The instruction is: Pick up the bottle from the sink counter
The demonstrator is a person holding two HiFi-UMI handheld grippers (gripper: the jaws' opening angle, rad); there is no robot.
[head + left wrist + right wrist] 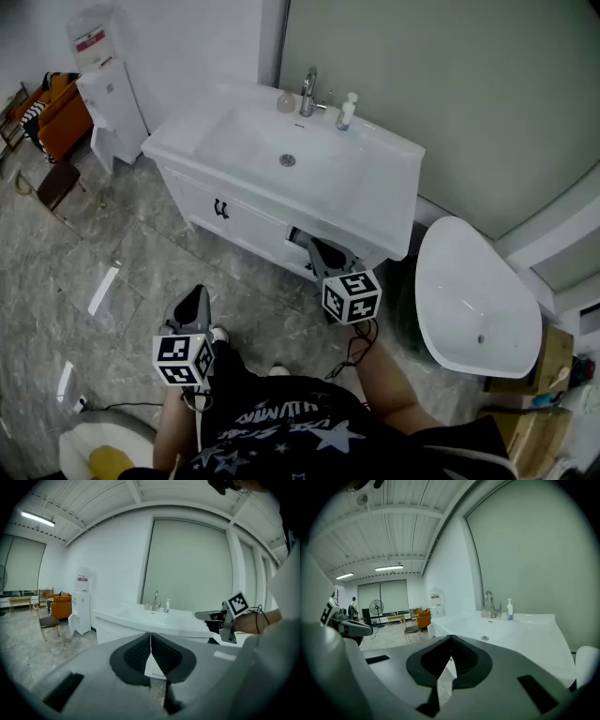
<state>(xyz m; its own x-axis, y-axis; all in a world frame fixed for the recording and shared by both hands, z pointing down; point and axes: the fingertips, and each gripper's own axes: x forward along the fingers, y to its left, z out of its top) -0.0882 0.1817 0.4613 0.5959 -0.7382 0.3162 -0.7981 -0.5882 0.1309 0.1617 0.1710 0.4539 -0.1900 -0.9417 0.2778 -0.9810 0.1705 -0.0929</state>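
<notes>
A small clear pump bottle [346,112] with blue liquid stands at the back of the white sink counter [380,187], just right of the chrome faucet [307,92]. It also shows far off in the left gripper view as the bottle [167,605] and in the right gripper view as the bottle [509,609]. My right gripper [322,251] is shut and empty, held low in front of the cabinet, well short of the bottle. My left gripper [192,305] is shut and empty, over the floor further back and to the left.
A small round object [286,101] sits left of the faucet. A water dispenser [103,84], an orange sofa [56,112] and a chair [56,183] are at the left. A white oval tub [473,300] and cardboard boxes [553,361] stand at the right.
</notes>
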